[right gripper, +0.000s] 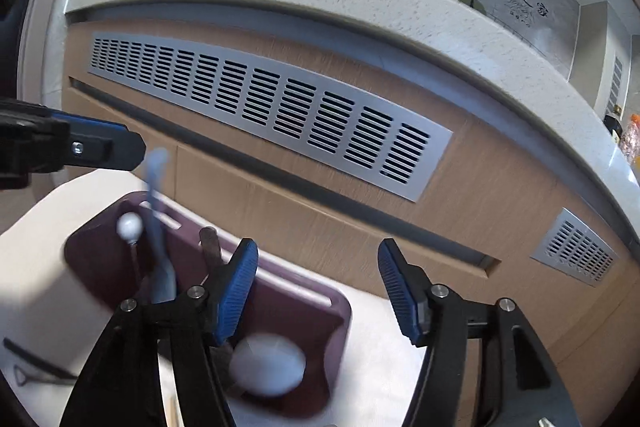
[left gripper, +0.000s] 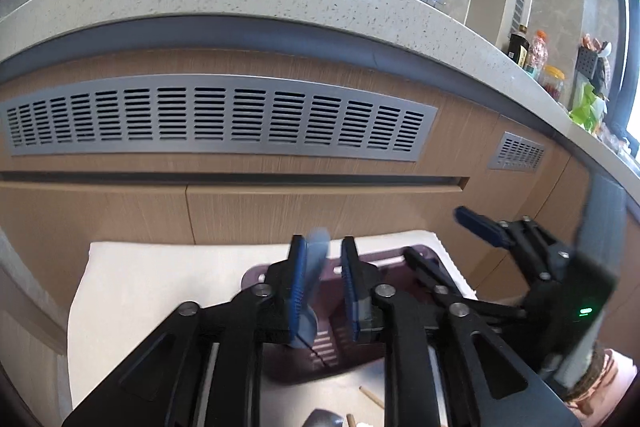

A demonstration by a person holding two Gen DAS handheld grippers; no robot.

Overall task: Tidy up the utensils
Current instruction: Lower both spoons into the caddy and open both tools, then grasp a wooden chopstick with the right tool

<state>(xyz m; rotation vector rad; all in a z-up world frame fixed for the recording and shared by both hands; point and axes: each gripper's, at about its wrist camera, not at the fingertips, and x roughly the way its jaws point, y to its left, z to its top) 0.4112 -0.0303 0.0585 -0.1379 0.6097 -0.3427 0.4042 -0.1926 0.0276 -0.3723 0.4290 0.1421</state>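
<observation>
Two grippers hover over our purple utensil holder (right gripper: 304, 311), which sits on a white cloth (left gripper: 160, 283). Our left gripper (left gripper: 323, 267) has its jaws narrowly parted, a blurred pale blue spoon (left gripper: 316, 259) against the nine-o'clock pad. Our right gripper (right gripper: 316, 291) gapes wide, holding nothing, above a white spoon (right gripper: 268, 367) at six o'clock.

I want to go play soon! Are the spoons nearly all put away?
Partly done. The purple holder already has a pale blue spoon, a white-tipped stick and a dark handle standing inside. The left tool is open around the blue spoon, and the right tool is open and empty. Wooden chopsticks wait outside the holder.
</observation>
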